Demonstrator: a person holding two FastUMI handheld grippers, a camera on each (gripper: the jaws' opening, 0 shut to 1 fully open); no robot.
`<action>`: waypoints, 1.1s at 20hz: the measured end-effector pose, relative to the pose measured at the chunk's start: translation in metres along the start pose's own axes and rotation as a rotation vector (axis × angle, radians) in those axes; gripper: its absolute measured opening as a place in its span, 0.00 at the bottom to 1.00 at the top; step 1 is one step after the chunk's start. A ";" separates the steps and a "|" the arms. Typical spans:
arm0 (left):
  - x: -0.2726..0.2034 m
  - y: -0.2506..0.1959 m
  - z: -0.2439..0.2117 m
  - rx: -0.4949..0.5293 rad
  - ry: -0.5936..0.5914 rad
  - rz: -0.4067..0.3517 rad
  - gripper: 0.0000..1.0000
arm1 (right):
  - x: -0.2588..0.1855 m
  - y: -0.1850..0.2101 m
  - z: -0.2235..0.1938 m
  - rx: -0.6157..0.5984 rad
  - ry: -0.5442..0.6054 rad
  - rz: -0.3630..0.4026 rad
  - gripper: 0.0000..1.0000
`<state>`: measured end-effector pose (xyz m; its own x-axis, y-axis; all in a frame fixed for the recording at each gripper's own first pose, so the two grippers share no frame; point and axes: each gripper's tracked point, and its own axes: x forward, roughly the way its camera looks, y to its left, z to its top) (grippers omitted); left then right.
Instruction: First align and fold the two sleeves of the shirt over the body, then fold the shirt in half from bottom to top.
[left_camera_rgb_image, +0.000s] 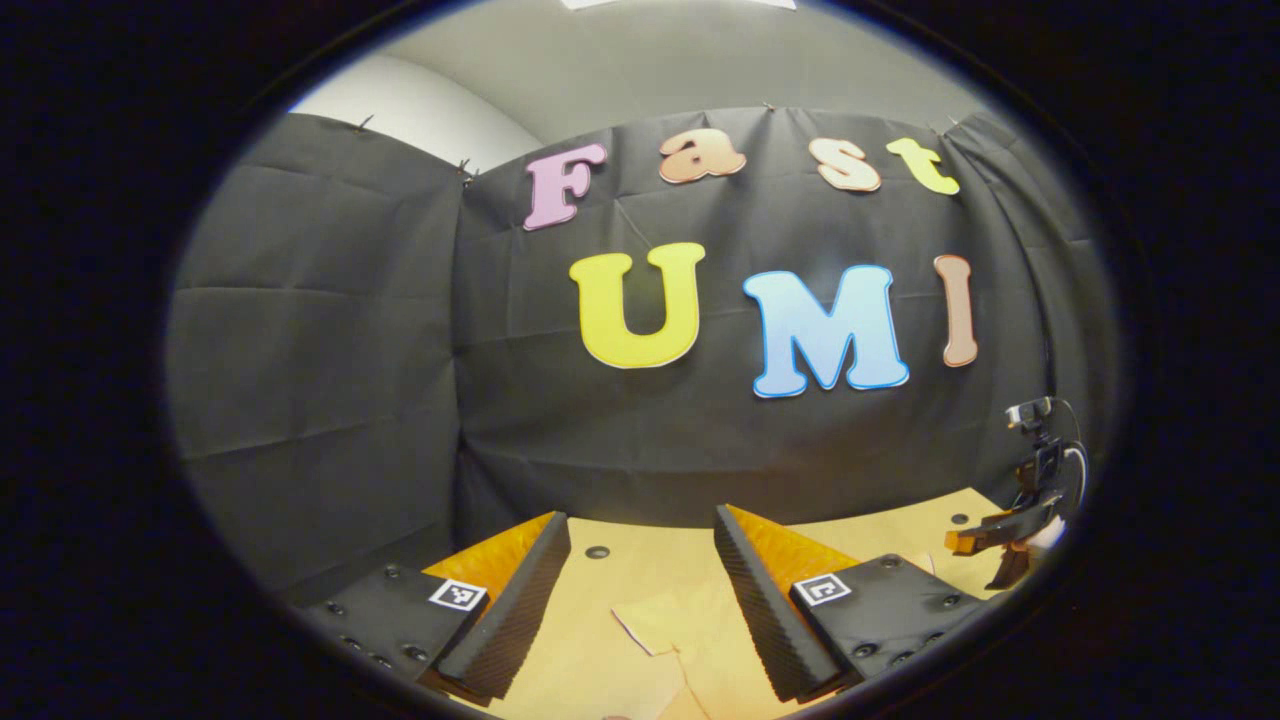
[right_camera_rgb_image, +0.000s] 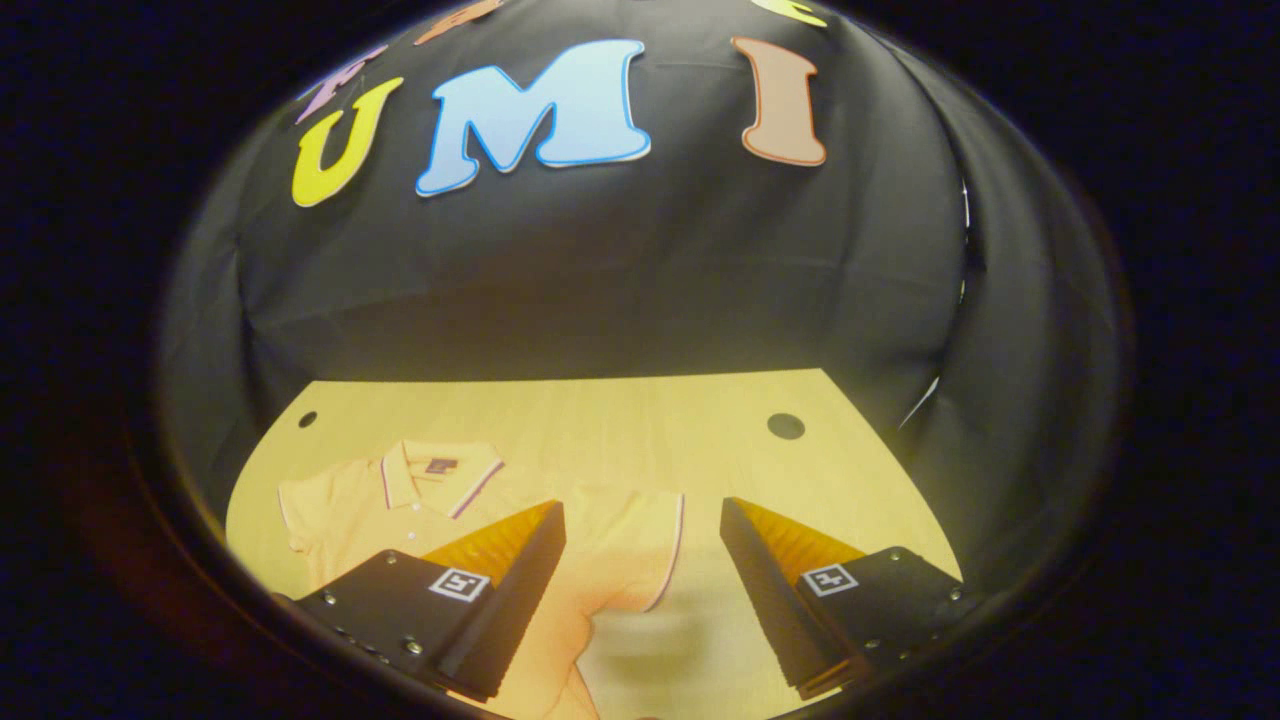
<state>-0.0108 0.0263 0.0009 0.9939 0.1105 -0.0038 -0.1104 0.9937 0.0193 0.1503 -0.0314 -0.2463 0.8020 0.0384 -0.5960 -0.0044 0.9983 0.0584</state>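
Fingers (left_camera_rgb_image: 520, 600) of the left gripper (left_camera_rgb_image: 640, 600) spread wide, gripping nothing, raised above the table (left_camera_rgb_image: 620, 570). Between them, a sleeve (left_camera_rgb_image: 665, 620) of the shirt lying flat. Far off to the right, the other gripper (left_camera_rgb_image: 1010, 535) with its holder's hand.

Right gripper (right_camera_rgb_image: 640, 590) equally wide apart and empty, poised over the shirt (right_camera_rgb_image: 420, 500), spread on the table (right_camera_rgb_image: 620, 420) with collar (right_camera_rgb_image: 440, 470) toward the wall. Sleeve (right_camera_rgb_image: 630, 550) just beside the left finger. Likely risks: pinching only the top layer or dragging the body askew, leaving the sleeves misaligned.
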 end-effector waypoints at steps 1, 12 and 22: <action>0.000 0.005 -0.002 0.000 0.006 0.010 0.96 | 0.009 -0.001 -0.008 0.005 0.028 -0.002 0.97; -0.018 0.032 -0.015 -0.002 0.050 0.089 0.96 | 0.076 -0.012 -0.085 0.031 0.295 -0.035 0.98; -0.020 0.036 -0.020 -0.009 0.074 0.117 0.96 | 0.088 -0.013 -0.106 0.031 0.327 -0.029 0.96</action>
<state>-0.0351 0.0605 -0.0184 0.9710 0.2267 -0.0762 -0.2262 0.9740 0.0152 0.1577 -0.0365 -0.3848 0.5675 0.0272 -0.8229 0.0379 0.9975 0.0591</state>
